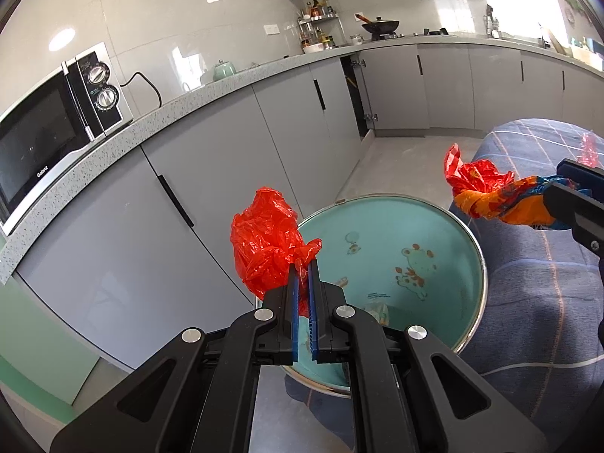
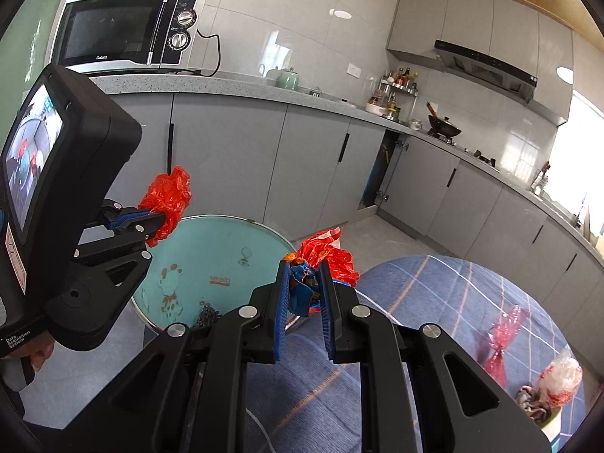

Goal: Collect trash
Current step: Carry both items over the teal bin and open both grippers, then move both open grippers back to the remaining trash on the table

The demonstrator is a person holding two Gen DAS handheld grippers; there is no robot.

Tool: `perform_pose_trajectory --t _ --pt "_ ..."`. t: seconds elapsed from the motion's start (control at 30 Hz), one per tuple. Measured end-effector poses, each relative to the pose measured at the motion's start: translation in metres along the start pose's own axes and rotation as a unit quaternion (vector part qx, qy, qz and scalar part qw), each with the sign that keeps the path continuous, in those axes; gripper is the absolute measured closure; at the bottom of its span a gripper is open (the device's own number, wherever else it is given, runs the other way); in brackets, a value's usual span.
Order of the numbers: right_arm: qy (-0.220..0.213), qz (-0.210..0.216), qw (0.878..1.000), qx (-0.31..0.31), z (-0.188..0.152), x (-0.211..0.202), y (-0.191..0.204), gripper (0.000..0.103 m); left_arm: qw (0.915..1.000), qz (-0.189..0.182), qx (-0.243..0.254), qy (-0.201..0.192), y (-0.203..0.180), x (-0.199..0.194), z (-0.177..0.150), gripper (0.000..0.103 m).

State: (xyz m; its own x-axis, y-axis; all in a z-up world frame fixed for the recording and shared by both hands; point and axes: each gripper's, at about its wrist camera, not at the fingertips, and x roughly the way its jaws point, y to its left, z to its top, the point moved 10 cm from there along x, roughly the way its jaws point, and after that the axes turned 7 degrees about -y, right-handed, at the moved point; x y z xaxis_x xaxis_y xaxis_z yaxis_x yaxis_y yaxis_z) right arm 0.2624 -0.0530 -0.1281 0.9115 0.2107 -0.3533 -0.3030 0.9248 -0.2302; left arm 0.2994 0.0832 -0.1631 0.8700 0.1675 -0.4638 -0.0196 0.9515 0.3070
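Note:
My left gripper point(image 1: 304, 264) is shut on a crumpled red plastic bag point(image 1: 266, 241) and holds it over the near rim of a teal bin point(image 1: 445, 226) with cartoon prints. The bag also shows in the right wrist view point(image 2: 168, 192). My right gripper point(image 2: 305, 268) is shut on a red, orange and blue snack wrapper point(image 2: 324, 258), held just right of the bin point(image 2: 211, 249). In the left wrist view the wrapper point(image 1: 487, 192) hangs from the right gripper point(image 1: 558, 192) beside the bin.
A blue plaid-covered table point(image 2: 434, 302) holds a red cellophane scrap point(image 2: 504, 336) and a clear bag with red marks point(image 2: 558, 381). Grey cabinets point(image 1: 211, 173) and a counter with a microwave point(image 1: 49, 124) stand behind. Some scraps lie inside the bin point(image 1: 377, 309).

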Motion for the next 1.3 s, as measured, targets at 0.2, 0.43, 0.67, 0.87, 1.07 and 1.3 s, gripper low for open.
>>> perform_pose_trajectory --t 0.2,0.43,0.67,0.87,1.07,1.3 --pt "0.004 0.01 1.0 0.002 0.0 0.011 0.007 0.087 1.0 -0.005 -0.002 0.005 -0.001 0.006 -0.003 0.097" --pt "-0.001 0.03 1.0 0.005 0.001 0.019 0.012 0.07 0.9999 -0.005 -0.001 0.016 0.001 0.014 -0.008 0.075" --pt "0.005 0.018 1.0 0.017 -0.004 0.02 0.002 0.068 0.9998 0.005 0.001 0.021 0.002 0.017 -0.013 0.053" --pt "0.014 0.01 1.0 0.022 -0.011 0.015 -0.004 0.064 0.9997 0.009 -0.001 0.022 0.003 0.011 -0.012 0.043" --pt "0.018 0.002 1.0 0.025 -0.016 0.008 -0.008 0.06 0.9998 0.009 0.0 0.016 0.0 0.0 -0.01 0.039" --pt "0.018 -0.01 0.999 0.03 -0.021 -0.005 -0.017 0.057 0.9999 0.009 0.008 0.003 -0.006 -0.014 -0.003 0.033"
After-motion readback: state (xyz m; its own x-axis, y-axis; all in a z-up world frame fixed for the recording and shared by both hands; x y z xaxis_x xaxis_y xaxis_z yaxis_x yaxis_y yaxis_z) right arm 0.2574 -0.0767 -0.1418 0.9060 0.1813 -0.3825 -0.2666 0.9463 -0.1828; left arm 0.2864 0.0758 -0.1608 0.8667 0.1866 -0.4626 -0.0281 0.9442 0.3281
